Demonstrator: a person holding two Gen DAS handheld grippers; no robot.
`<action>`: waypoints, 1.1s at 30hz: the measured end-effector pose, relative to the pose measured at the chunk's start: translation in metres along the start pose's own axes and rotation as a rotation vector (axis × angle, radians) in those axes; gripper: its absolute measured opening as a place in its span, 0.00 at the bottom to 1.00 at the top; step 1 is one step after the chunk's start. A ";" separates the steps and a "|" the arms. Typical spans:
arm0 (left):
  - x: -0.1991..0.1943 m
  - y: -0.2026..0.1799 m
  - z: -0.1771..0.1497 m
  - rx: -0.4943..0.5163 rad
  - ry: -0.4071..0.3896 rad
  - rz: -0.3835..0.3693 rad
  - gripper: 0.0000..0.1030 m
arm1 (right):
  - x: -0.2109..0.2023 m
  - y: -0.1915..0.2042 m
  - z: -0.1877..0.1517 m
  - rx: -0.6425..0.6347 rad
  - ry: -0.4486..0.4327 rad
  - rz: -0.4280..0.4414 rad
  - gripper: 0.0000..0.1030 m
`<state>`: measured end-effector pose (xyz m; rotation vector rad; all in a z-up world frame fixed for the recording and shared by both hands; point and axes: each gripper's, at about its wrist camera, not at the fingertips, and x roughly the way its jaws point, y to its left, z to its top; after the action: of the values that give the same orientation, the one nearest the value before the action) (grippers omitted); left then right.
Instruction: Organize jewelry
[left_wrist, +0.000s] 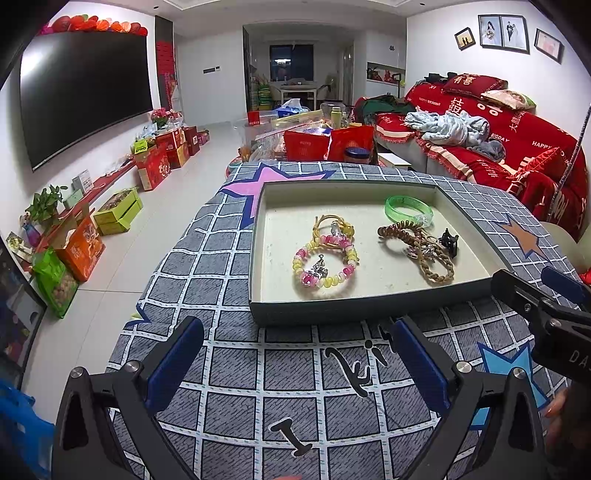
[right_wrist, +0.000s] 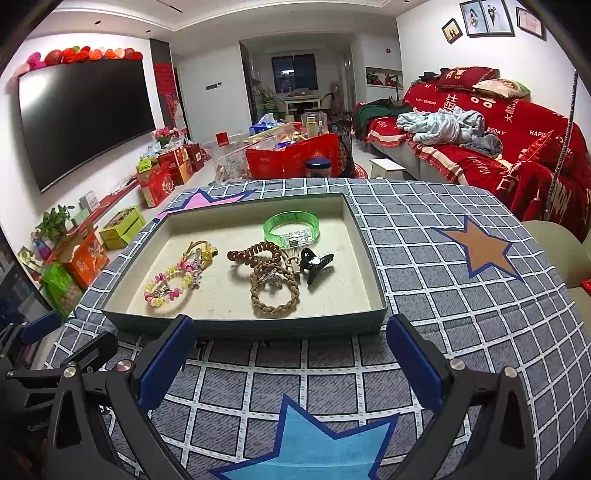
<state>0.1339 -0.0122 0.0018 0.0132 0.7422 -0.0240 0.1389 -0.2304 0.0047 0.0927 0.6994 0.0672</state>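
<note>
Shallow tray (right_wrist: 369, 258) on checked cloth: green bangle (right_wrist: 291, 225) at far side, beaded bracelets (right_wrist: 170, 284) left, braided cord (right_wrist: 275, 291) and black hair claw (right_wrist: 316, 264) near the middle. Left gripper (left_wrist: 295, 358) and right gripper (right_wrist: 291, 354) both spread wide and empty, before the tray's near wall. Fits either sorting pending or a tidy just ended.

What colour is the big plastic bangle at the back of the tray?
The bangle is see-through green, clearest in the right wrist view.
</note>
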 end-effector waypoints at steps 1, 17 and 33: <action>0.000 0.000 0.000 0.000 0.000 -0.001 1.00 | 0.000 0.000 0.000 0.000 -0.001 0.000 1.00; 0.000 0.000 0.000 -0.001 0.002 -0.001 1.00 | -0.001 0.001 0.000 -0.001 -0.002 0.001 1.00; 0.003 -0.001 -0.002 0.000 0.005 0.000 1.00 | -0.002 0.002 0.001 0.000 -0.002 0.001 1.00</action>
<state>0.1348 -0.0135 -0.0019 0.0128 0.7470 -0.0237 0.1380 -0.2282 0.0069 0.0930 0.6969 0.0679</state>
